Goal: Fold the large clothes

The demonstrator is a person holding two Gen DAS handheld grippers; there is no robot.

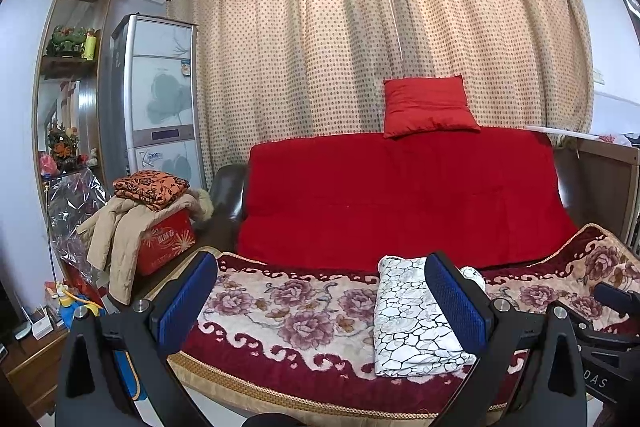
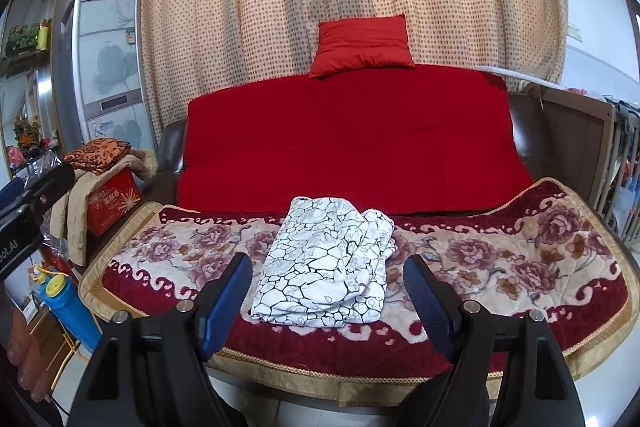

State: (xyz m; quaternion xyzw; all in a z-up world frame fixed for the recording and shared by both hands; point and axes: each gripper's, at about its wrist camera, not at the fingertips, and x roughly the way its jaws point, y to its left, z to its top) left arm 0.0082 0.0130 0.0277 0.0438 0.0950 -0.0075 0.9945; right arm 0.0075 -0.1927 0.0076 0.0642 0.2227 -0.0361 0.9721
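Folded white garment [image 2: 324, 263] with a black crackle print lay on the floral blanket [image 2: 500, 259] covering the sofa seat, near its front edge. Left gripper [image 1: 332, 291] and right gripper [image 2: 326, 287] hovered before it, jaws wide apart, holding nothing.

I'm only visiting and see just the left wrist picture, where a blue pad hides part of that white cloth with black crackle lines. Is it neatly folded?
Observer: Mostly. In the right wrist view the white crackle-patterned cloth shows whole on the floral blanket, and its right side is a looser, bunched layer.
Operator: Is the other gripper holding it?
Observer: No. The right gripper stands open, with nothing pinched between its blue pads.
Operator: Anyone in sight?
Observer: Only part of a hand, at the lower left edge.
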